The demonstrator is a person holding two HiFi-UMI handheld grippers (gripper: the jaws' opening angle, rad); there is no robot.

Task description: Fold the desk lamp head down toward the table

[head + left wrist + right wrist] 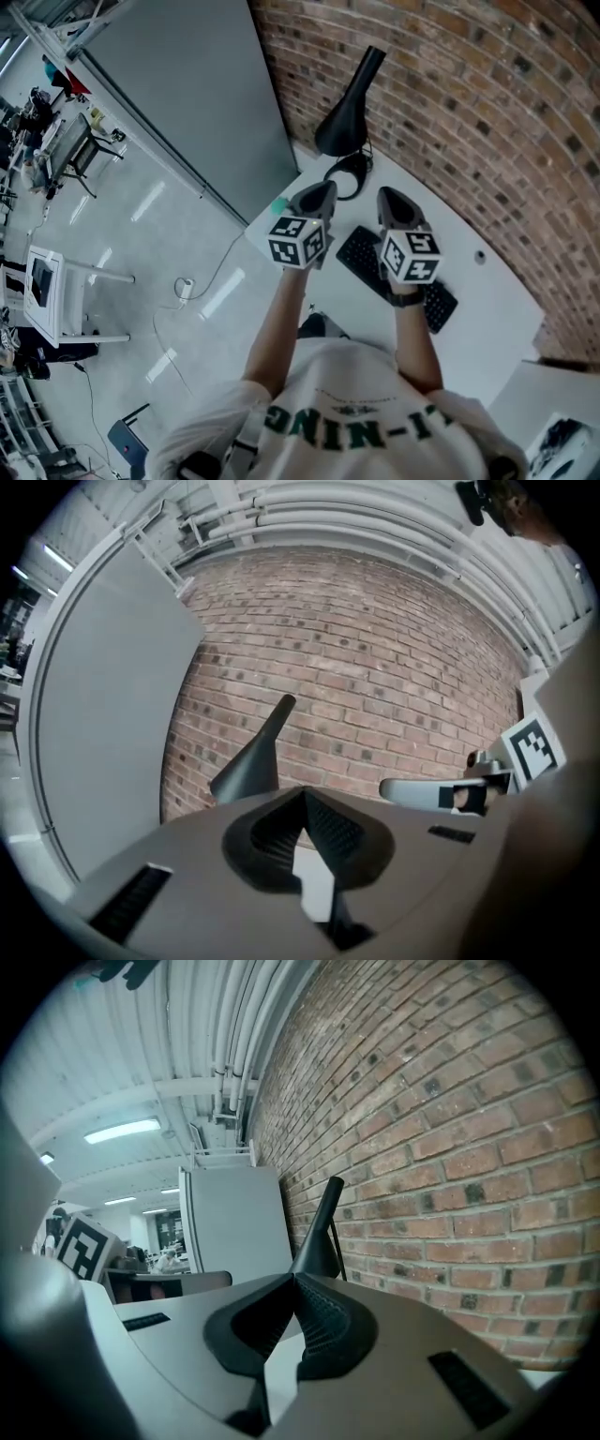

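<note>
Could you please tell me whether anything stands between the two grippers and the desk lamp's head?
Nothing visible does. The lamp head rises by the brick wall, ahead of the left gripper and right gripper, with only open air between. The keyboard lies below the right gripper, nearer the person, out of the path.

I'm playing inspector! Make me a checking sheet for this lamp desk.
Surface: white table against the wall.
Job's things: black lamp head, wide end down, no gripper touching it.
Clutter: black keyboard; small green thing at the table edge.
Grippers: left gripper and right gripper both shut, empty, pointing toward the lamp.
Cables: black loop below the lamp head; white cable on the floor.
Surroundings: brick wall, grey panel.
</note>
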